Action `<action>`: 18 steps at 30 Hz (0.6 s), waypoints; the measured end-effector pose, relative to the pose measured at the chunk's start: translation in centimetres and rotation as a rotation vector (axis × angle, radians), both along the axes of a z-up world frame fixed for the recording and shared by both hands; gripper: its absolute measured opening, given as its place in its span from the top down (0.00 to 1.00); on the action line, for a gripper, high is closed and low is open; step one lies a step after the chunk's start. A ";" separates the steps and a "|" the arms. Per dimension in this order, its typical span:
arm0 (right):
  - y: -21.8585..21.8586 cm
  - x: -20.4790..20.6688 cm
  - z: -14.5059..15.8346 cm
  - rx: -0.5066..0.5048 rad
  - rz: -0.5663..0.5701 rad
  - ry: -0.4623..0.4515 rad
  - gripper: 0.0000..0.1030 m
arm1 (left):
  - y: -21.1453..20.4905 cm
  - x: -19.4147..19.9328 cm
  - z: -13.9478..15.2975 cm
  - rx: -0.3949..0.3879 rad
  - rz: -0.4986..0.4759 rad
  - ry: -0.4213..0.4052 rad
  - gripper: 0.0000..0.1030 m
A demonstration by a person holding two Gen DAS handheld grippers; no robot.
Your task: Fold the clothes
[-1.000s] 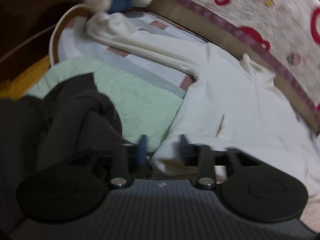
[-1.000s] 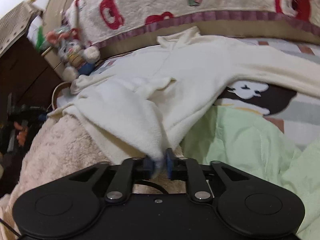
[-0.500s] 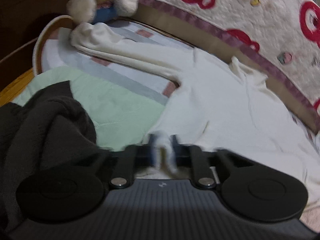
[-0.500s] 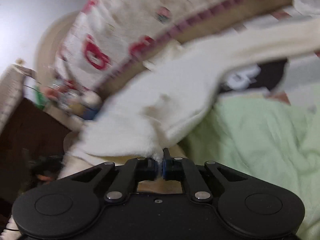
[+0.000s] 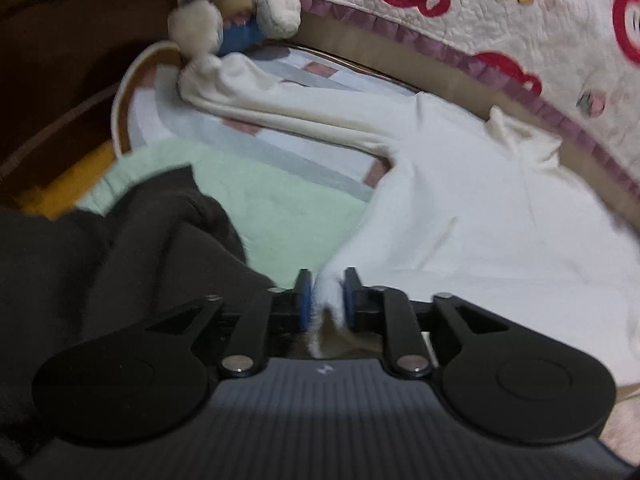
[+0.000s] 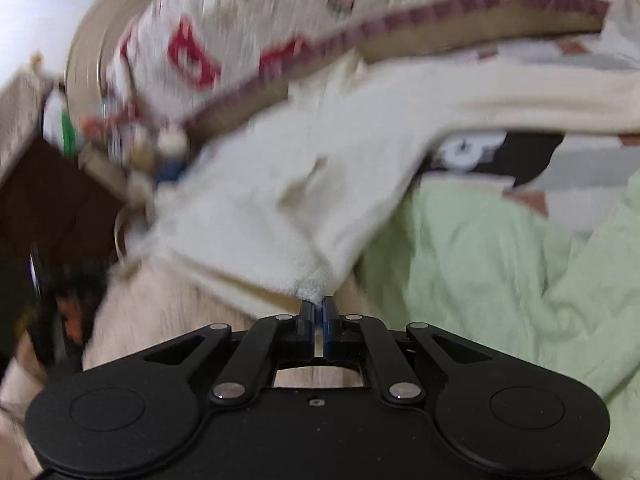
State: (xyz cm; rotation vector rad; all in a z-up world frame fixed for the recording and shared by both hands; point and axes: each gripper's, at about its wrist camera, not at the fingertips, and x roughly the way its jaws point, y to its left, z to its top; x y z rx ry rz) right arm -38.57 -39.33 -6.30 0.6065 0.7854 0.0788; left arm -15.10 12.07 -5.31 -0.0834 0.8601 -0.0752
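Note:
A cream long-sleeved fleece top (image 5: 472,208) lies spread on the bed, one sleeve stretched to the far left. My left gripper (image 5: 326,294) is shut on its lower left hem corner. In the right wrist view the same cream top (image 6: 304,184) is lifted at its other hem corner, where my right gripper (image 6: 319,308) is shut on it; the other sleeve (image 6: 520,96) runs off to the right. The right wrist view is blurred by motion.
A dark garment (image 5: 120,248) is heaped at the left beside my left gripper. A pale green blanket (image 5: 272,204) covers the bed, also in the right wrist view (image 6: 500,264). A plush toy (image 5: 236,4) sits at the bed's head. A red-patterned quilt (image 5: 500,12) lines the far side.
My left gripper has closed on the hem corner of the cream top. My right gripper has lifted its corner and swung, stretching the hem.

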 end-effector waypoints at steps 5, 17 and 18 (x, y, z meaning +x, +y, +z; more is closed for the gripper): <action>-1.3 -0.2 4.0 0.000 0.082 -0.050 0.78 | 1.4 0.4 1.9 0.024 -0.022 0.002 0.71; 8.1 16.5 9.7 -0.124 0.374 -0.142 0.49 | 2.3 7.9 4.0 -0.027 -0.067 0.032 0.42; 10.6 19.4 10.4 -0.129 0.414 -0.124 0.49 | 2.8 9.3 3.3 -0.039 -0.042 0.033 0.40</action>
